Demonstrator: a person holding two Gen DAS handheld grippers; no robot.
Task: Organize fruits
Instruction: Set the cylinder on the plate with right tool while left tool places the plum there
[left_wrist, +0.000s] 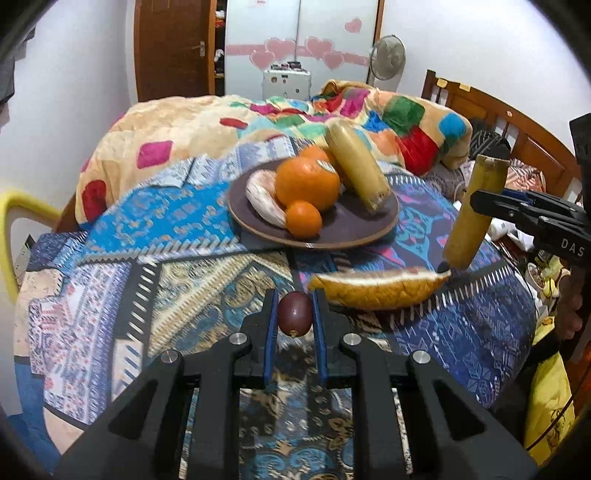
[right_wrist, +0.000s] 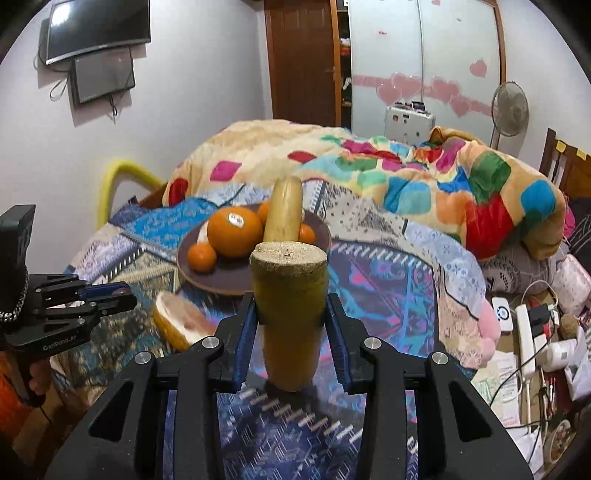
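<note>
My left gripper (left_wrist: 294, 308) is shut on a small dark purple fruit (left_wrist: 294, 314), held just above the patterned cloth. My right gripper (right_wrist: 290, 314) is shut on a yellow cut banana piece (right_wrist: 290, 314) held upright; it also shows in the left wrist view (left_wrist: 471, 218). A dark round plate (left_wrist: 347, 232) beyond holds a large orange (left_wrist: 307, 182), a small orange (left_wrist: 303, 218), another banana piece (left_wrist: 356, 166) and a pale peel slice (left_wrist: 262, 201). A yellow pomelo peel slice (left_wrist: 376, 291) lies on the cloth right of my left gripper.
The plate sits on a bed covered by a blue patterned cloth (left_wrist: 184, 280), with a colourful blanket (left_wrist: 258, 122) heaped behind. A yellow chair (left_wrist: 14, 229) stands left. Cables, a power strip and clutter (right_wrist: 528, 332) lie at the right. A wooden headboard (left_wrist: 517, 125) is far right.
</note>
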